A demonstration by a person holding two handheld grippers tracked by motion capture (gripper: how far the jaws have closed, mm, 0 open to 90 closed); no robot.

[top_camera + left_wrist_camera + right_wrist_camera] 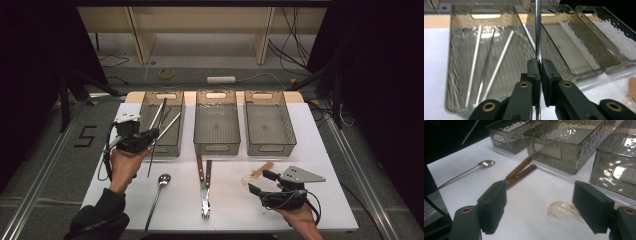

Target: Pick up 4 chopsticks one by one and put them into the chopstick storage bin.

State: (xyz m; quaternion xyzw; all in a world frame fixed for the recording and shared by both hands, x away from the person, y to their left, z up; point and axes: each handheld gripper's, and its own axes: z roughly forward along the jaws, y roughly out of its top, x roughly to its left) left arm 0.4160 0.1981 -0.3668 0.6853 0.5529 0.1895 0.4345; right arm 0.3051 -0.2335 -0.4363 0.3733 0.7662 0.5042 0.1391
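Left tongs [538, 75] pinch a thin metal rod [538, 30]; right tongs [541, 205] stand spread, holding nothing.
Right tongs hover near the table's [325, 150] front right corner, above a clear plastic spoon [560, 209]. Rod hangs off the table just before the left bin [162, 122], at the back left, which holds three rods [499, 62].

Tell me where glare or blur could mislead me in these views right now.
High view: dim and soft, dark surroundings, white table bright. Left gripper view: left bin smeared along its left wall, its rods streaked with highlights; the chopstick in the left gripper is sharp. Right gripper view: textured bins glint; right gripper jaws soft, up close.
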